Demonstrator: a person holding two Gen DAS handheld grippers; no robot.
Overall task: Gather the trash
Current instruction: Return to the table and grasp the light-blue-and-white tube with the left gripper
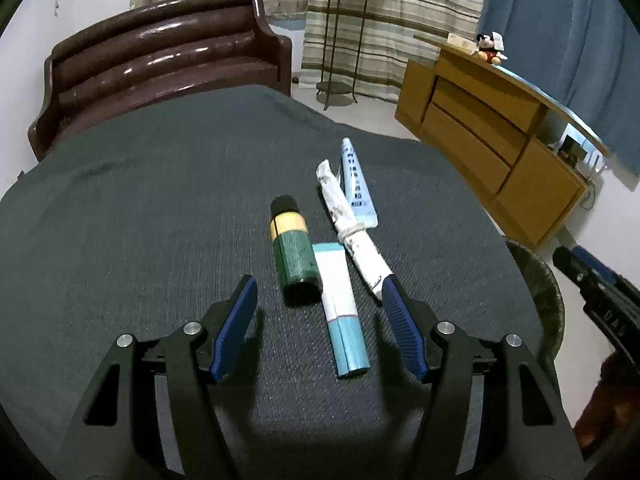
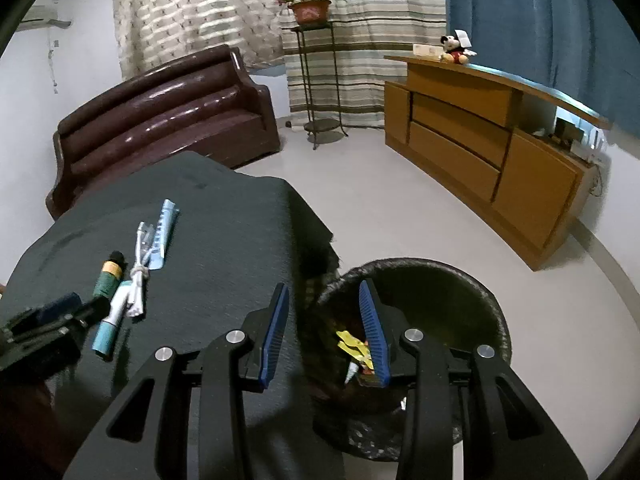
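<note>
Grey cloth [image 1: 160, 240] bare left; bin [image 2: 460, 280] beside edge.

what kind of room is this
Most likely a home living room: a brown leather sofa, a wooden sideboard with a plush toy on top, and a potted plant on a stand by striped curtains.

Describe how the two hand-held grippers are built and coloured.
Both alike: the left hand-held gripper and right hand-held gripper have matte black angular frames with cut-out slots, round silver pivot bolts, and two fingers faced with ribbed blue pads. No cables or sleeves show.
</note>
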